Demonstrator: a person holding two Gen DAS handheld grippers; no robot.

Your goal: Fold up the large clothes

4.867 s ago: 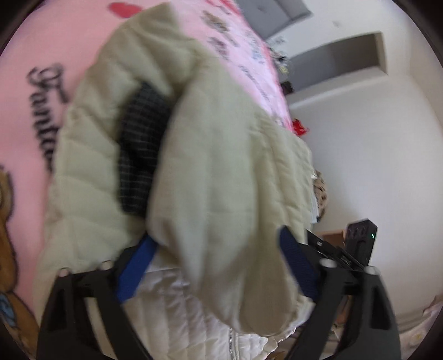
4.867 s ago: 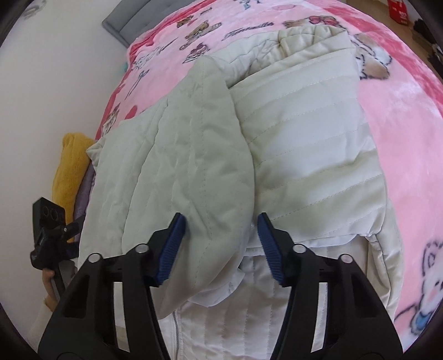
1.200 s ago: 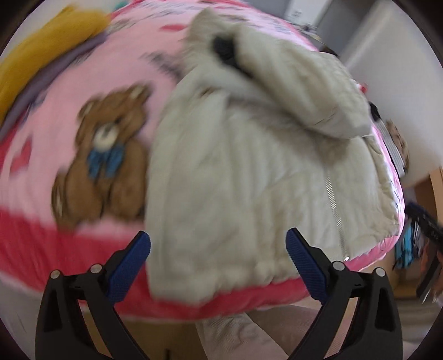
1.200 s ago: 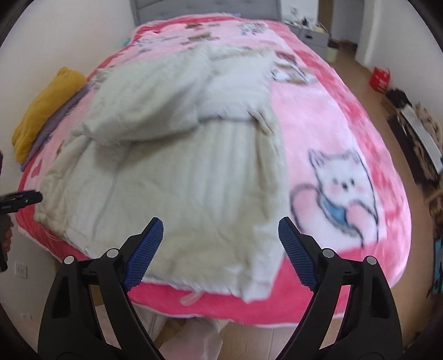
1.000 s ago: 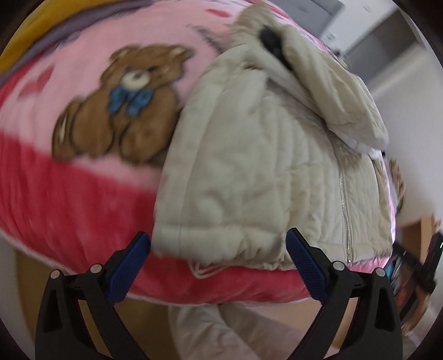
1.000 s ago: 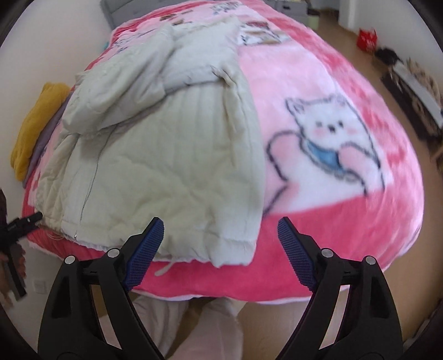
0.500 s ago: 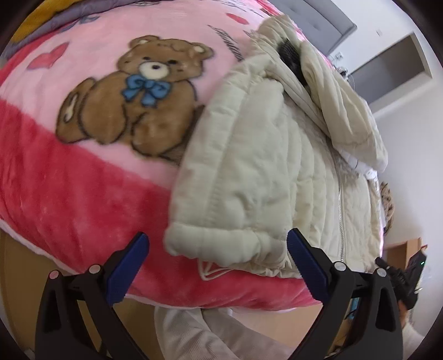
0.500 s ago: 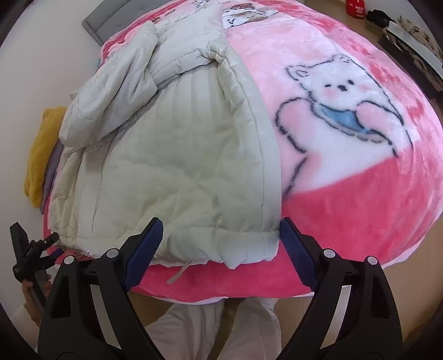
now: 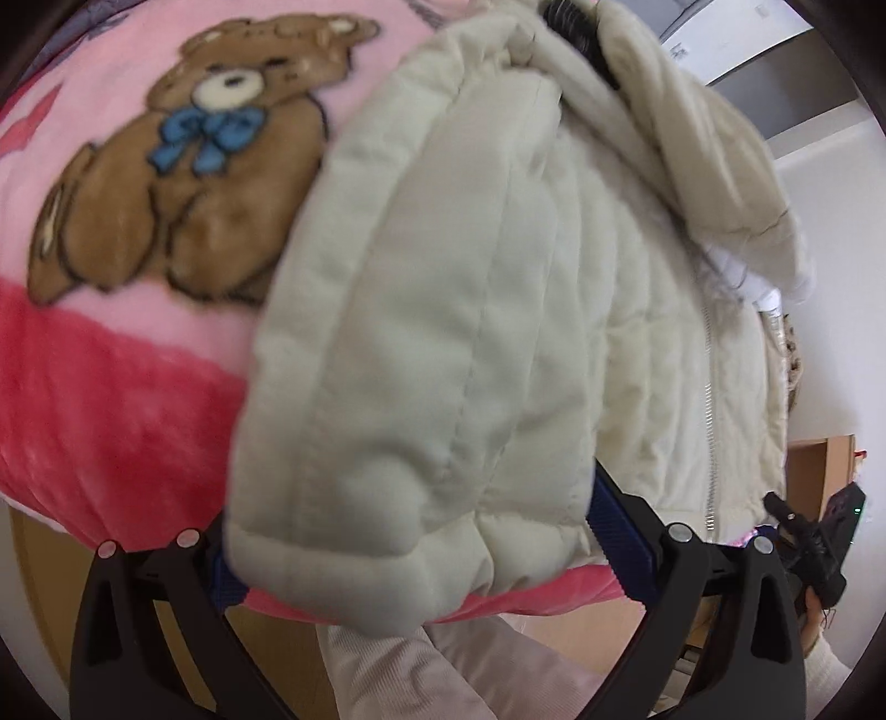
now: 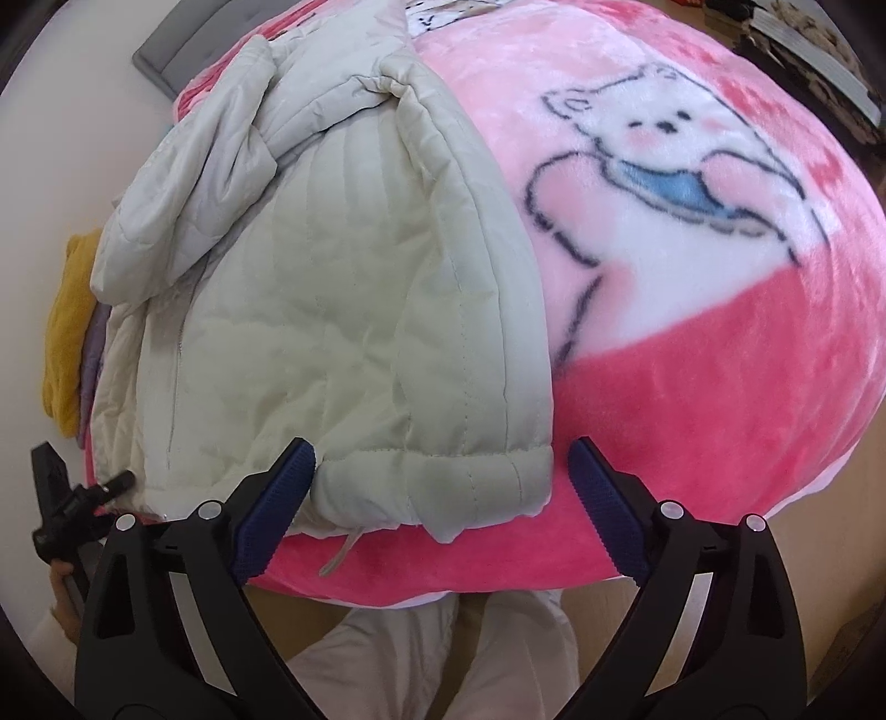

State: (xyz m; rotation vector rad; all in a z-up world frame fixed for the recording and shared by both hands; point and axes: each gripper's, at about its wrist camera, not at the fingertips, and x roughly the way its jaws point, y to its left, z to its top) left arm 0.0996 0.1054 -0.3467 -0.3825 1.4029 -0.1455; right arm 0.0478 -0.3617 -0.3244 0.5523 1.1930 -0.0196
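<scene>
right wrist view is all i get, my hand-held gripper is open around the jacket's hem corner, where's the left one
Observer: The left hand-held gripper is at the jacket's other hem corner, open, fingers either side of it.
Operator: what's printed on the blanket past that corner
Observer: A brown teddy bear with a blue bow, on the pink blanket.
Operator: does the zipper run to the hem
Observer: Yes, the zipper runs down to the hem, right of the left gripper's fingers.
Operator: anything dark at the collar
Observer: A dark patch shows at the top edge, partly covered by the folded sleeve.
</scene>
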